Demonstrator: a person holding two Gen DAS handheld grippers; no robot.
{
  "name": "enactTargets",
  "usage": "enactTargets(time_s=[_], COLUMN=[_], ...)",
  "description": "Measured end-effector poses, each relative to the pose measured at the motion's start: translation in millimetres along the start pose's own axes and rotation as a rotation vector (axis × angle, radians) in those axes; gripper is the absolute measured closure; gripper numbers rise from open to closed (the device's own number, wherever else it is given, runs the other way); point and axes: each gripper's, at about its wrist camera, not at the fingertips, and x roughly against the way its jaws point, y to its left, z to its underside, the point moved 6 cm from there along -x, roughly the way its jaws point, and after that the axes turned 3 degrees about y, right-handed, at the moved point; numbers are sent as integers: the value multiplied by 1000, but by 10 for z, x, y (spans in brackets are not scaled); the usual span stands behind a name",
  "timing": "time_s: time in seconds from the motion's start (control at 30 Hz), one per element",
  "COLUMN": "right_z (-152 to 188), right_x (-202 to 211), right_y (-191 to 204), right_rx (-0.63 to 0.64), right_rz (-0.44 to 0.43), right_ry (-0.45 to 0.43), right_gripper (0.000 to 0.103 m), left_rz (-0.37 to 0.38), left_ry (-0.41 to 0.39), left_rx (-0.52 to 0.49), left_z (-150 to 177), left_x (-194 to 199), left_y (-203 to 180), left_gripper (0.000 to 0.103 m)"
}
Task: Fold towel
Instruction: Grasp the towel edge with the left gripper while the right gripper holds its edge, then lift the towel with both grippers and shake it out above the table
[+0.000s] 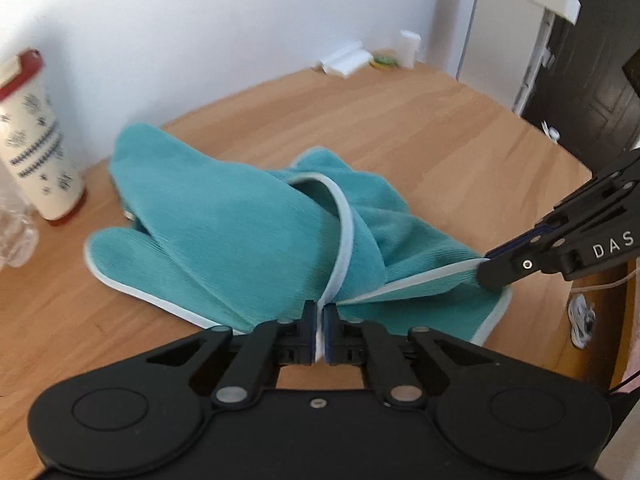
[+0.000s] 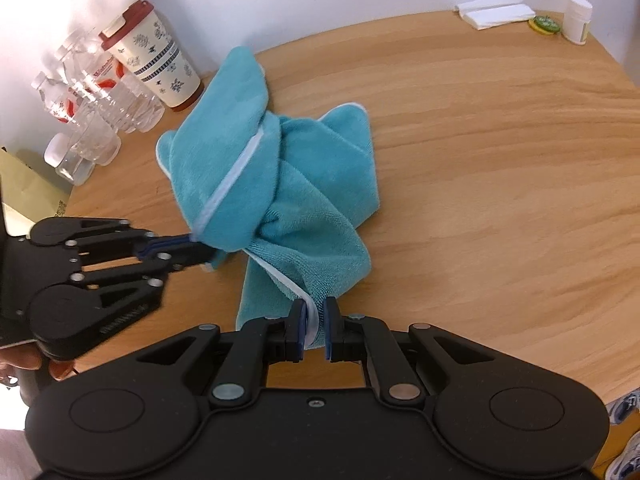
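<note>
You have the left gripper (image 1: 319, 334) and right gripper (image 2: 313, 330) each pinching the towel's (image 2: 296, 184) white hem beside the cup (image 2: 154, 56); spread it flat next.

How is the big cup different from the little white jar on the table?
The cup is taller and widens toward the top; the jar is short and straight-sided. The cup has a dark red lid and blue patterns; the jar is nearly all white with a white cap. The cup stands by the clear bottles, close to the towel; the jar stands at the far corner beside the napkins. Both stand upright on the table.
</note>
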Motion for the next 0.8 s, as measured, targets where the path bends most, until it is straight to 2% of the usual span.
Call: enactTargets(time_s=[0.13, 0.33, 0.4, 0.5, 0.8], right_z=[-131, -331, -409, -496, -714], right_x=[151, 371, 467, 575, 1004], right_y=[-48, -149, -200, -292, -595], right_rx=[44, 37, 51, 22, -99], right_rz=[83, 122, 176, 212, 221], right_ry=[-23, -83, -109, -128, -242], right_gripper=[94, 94, 94, 94, 97], left_rz=[-55, -133, -155, -217, -343], left_ry=[-39, -78, -97, -102, -92], left_rx=[52, 156, 183, 218, 311], left_z=[-90, -184, -210, -186, 31], left_x=[191, 450, 560, 686, 995], left_y=[216, 598, 711, 897, 1367], left_gripper=[100, 100, 100, 100, 100])
